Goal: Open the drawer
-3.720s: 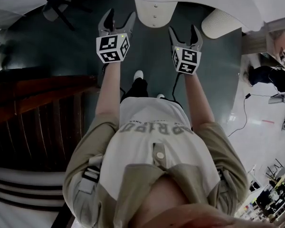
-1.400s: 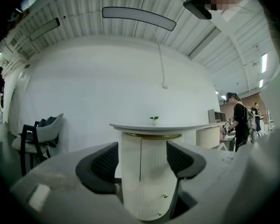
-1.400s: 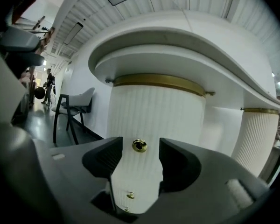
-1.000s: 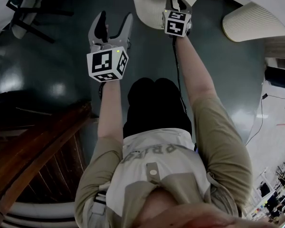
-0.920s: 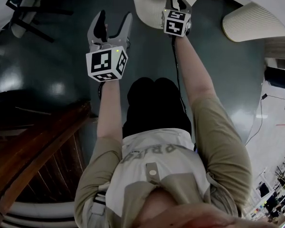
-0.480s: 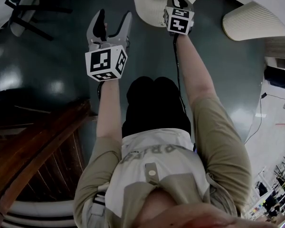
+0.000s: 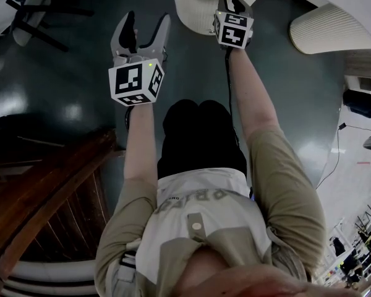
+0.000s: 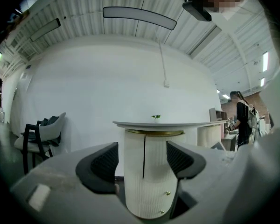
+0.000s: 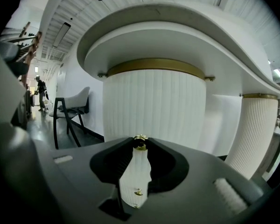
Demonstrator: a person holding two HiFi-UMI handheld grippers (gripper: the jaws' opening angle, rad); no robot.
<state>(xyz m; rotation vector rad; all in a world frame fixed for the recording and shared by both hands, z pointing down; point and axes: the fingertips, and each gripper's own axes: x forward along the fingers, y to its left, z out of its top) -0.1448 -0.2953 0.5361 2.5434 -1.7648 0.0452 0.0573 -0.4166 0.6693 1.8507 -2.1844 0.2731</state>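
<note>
Your right gripper has its fingers closed together on the small gold knob of the drawer — the tips meet around it, and the pale ribbed drawer front shows in the narrow gap behind them. A second gold knob sits lower on the same front. The drawer is in the round, ribbed white cabinet that stands under the edge of the curved white counter. In the head view your right arm is stretched out to it, with the gripper right up against the cabinet's face.

Your left gripper holds nothing — its fingers stand wide apart, pointing level at the cabinet from well back, above the dark floor. A little plant sits on the counter's top, and a chair stands off to the left by the wall.
</note>
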